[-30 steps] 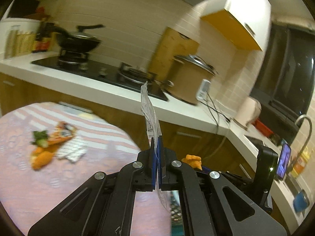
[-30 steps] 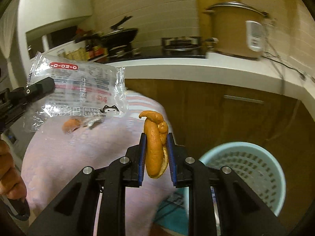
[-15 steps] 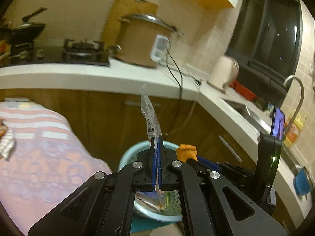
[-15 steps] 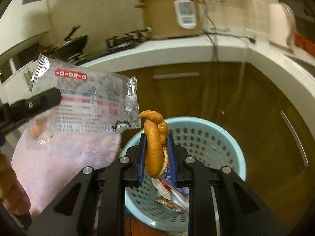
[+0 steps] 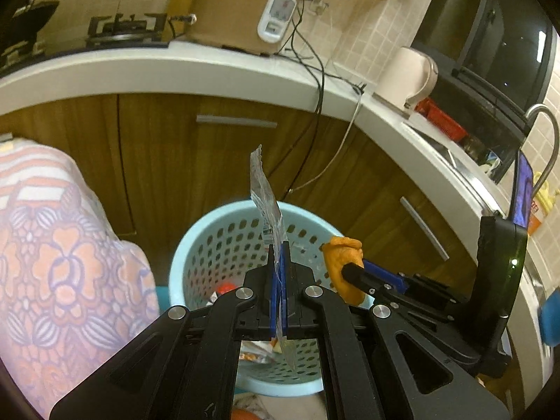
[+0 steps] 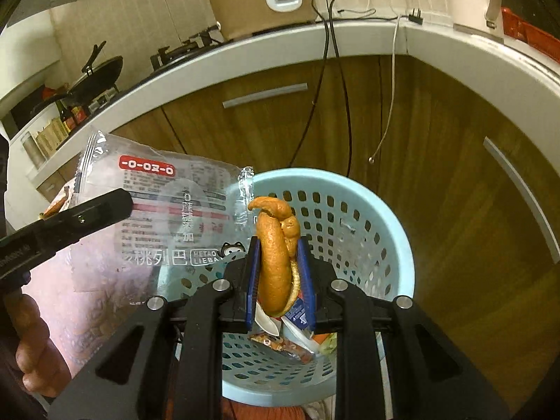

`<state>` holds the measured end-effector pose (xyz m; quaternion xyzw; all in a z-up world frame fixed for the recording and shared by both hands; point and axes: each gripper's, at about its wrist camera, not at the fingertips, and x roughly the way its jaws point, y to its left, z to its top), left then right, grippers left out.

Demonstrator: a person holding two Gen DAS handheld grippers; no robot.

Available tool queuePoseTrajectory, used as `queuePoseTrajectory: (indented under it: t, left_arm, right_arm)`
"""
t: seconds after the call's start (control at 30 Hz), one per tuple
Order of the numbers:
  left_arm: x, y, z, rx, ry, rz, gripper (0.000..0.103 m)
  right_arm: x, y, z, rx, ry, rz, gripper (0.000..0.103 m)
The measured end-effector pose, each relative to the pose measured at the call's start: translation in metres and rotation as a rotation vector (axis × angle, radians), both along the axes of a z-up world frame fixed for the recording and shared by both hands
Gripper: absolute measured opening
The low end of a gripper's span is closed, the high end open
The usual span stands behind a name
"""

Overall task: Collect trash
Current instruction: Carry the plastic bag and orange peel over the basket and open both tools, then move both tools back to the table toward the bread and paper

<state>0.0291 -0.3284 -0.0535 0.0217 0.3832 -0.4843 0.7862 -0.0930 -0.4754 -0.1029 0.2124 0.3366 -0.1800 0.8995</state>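
Observation:
My left gripper is shut on a clear plastic food wrapper, seen edge-on, held over the light-blue perforated waste basket. In the right wrist view the wrapper shows flat with printed text, beside the basket. My right gripper is shut on a piece of orange peel above the basket's rim. The peel also shows in the left wrist view, at the basket's right rim. Wrappers and scraps lie in the basket.
A table with a pink floral cloth stands left of the basket. Wooden cabinets and a white counter curve behind. A rice cooker, kettle and hanging cables are on the counter.
Both grippers swung right from the table to over the basket, carrying wrapper and peel. The basket is now nearer and centred below them.

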Motion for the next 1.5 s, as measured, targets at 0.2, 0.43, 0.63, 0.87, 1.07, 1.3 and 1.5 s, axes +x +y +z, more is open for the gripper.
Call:
queuePoseTrajectory:
  t: [0.2,0.43,0.63,0.87,1.07,1.3,1.5]
  left_arm:
    - [0.006,-0.004,-0.012,0.035,0.035,0.014,0.005]
    - [0.009,0.005,-0.007,0.035,0.02,0.056,0.037]
    - [0.008,0.021,0.006,-0.001,0.001,0.08,0.039]
    - [0.004,0.048,0.026,-0.059,-0.02,0.115,0.039]
    - [0.004,0.082,0.045,-0.115,-0.043,0.165,0.041]
    - [0.009,0.136,0.065,-0.167,-0.089,0.26,0.041]
    - [0.023,0.194,0.074,-0.205,-0.103,0.368,0.045]
  right_arm:
    - [0.003,-0.003,-0.012,0.024,0.027,0.012,0.022]
    - [0.0,-0.005,-0.013,0.039,0.014,0.008,0.042]
    - [-0.003,0.0,-0.004,0.029,-0.013,0.014,0.046]
    - [-0.002,0.018,0.016,-0.008,-0.055,0.046,0.046]
    - [0.004,0.042,0.039,-0.053,-0.095,0.09,0.046]
    - [0.019,0.081,0.067,-0.115,-0.137,0.157,0.046]
    - [0.043,0.124,0.086,-0.165,-0.159,0.239,0.046]
